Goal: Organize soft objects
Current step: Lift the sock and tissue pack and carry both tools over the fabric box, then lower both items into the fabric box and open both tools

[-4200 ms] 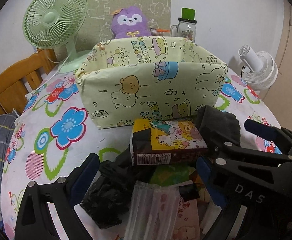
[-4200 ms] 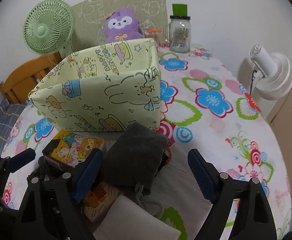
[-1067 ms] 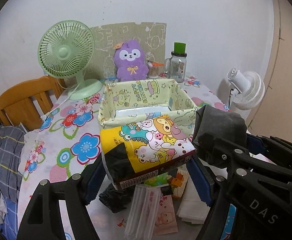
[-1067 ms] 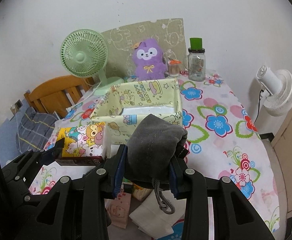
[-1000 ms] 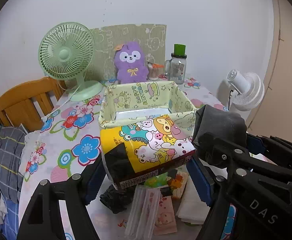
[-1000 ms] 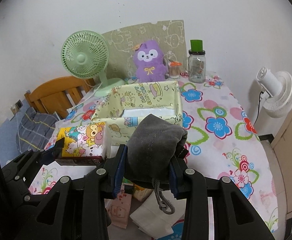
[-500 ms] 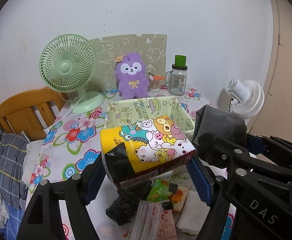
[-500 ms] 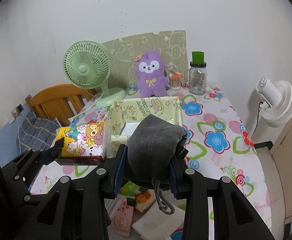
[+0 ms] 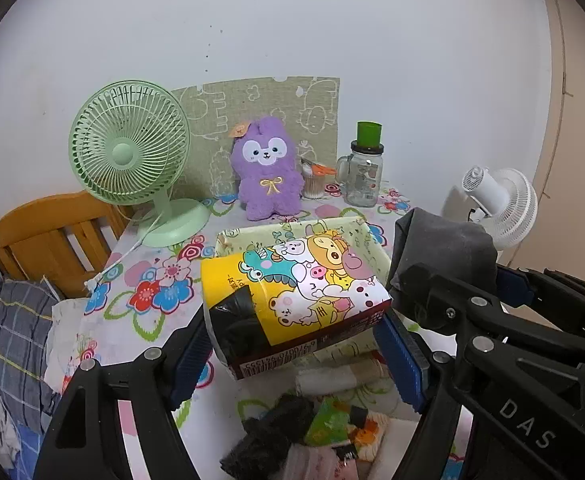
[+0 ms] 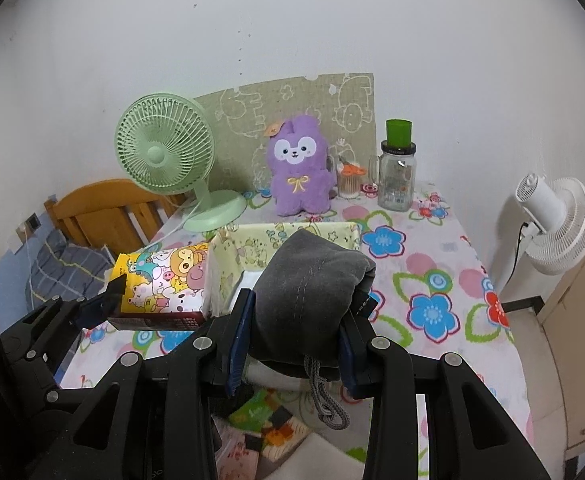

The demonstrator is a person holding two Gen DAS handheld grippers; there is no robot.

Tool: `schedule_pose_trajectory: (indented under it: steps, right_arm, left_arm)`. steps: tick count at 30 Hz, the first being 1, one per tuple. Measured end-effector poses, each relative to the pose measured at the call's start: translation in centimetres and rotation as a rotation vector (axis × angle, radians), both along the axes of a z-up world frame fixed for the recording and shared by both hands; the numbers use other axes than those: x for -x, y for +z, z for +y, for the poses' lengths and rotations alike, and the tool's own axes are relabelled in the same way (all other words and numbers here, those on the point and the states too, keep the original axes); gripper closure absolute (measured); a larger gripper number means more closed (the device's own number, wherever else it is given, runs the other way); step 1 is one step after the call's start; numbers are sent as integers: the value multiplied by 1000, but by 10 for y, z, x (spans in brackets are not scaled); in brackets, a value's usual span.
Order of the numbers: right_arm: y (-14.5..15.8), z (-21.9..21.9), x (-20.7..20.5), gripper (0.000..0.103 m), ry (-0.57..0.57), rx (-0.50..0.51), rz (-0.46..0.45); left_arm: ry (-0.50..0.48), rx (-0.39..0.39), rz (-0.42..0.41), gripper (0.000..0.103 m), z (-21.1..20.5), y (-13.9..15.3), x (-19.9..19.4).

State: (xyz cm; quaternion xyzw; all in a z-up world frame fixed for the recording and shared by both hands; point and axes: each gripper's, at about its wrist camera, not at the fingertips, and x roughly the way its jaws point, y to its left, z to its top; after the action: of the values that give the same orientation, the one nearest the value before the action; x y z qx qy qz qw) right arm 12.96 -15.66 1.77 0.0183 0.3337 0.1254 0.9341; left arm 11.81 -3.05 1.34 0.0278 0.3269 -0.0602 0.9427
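Observation:
My left gripper (image 9: 292,346) is shut on a yellow cartoon tissue pack (image 9: 296,296) and holds it high above the table; the pack also shows in the right wrist view (image 10: 160,284). My right gripper (image 10: 292,340) is shut on a grey drawstring pouch (image 10: 312,284), also held high; the pouch also shows in the left wrist view (image 9: 440,256). Beyond both stands the pale green fabric box (image 10: 252,244) with cartoon print, open at the top, partly hidden behind the held things; it also shows in the left wrist view (image 9: 292,232).
A pile of small packets and cloths (image 9: 324,432) lies on the floral table (image 10: 432,280) under the grippers. At the back stand a green fan (image 9: 132,160), a purple plush (image 9: 266,172) and a glass jar (image 9: 362,176). A white fan (image 9: 496,204) is right, a wooden chair (image 9: 48,236) left.
Both grippers closed on the tissue pack and the pouch, lifted them off the pile, and have kept rising; the box and table now look lower and farther.

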Motion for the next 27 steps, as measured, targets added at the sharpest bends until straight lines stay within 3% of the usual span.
schedule_pose_trajectory:
  steps: [8, 27]
  right_arm:
    - [-2, 4, -24, 62, -3, 11, -4]
    - [-35, 14, -101, 62, 4, 15, 62]
  left_arm:
    - [-5, 3, 18, 23, 3, -3, -27]
    - [-6, 31, 152, 23, 13, -35, -103]
